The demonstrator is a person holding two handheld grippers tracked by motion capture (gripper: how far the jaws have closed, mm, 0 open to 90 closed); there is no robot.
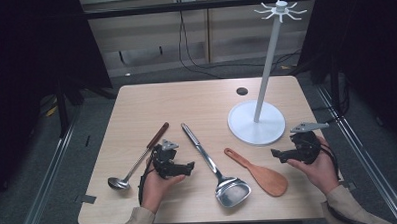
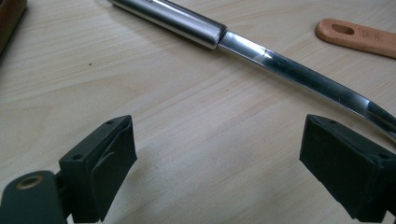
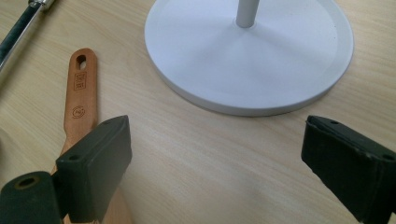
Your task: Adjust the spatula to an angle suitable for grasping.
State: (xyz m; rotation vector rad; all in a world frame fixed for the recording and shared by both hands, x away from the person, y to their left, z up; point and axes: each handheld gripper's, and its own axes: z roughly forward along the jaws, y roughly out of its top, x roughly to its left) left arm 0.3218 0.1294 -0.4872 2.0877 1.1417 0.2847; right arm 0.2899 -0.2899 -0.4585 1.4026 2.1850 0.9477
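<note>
A steel ladle [image 1: 134, 165] with a brown handle lies at the left of the table. A steel spatula [image 1: 213, 164] lies in the middle, and its shaft [image 2: 261, 56] crosses the left gripper view. A wooden rice paddle [image 1: 258, 173] lies to its right; its handle [image 3: 81, 95] runs under a jaw in the right gripper view. A white hook stand [image 1: 257, 121] rises at the right, with its round base [image 3: 252, 51] just ahead of the right gripper. My left gripper [image 1: 187, 167] is open between ladle and spatula. My right gripper [image 1: 278, 155] is open beside the paddle.
The pale wooden table [image 1: 196, 102] has a small dark hole [image 1: 242, 91] near its far edge. The stand's top carries several white hooks [image 1: 281, 10]. Dark curtains and cables on the floor lie beyond the table.
</note>
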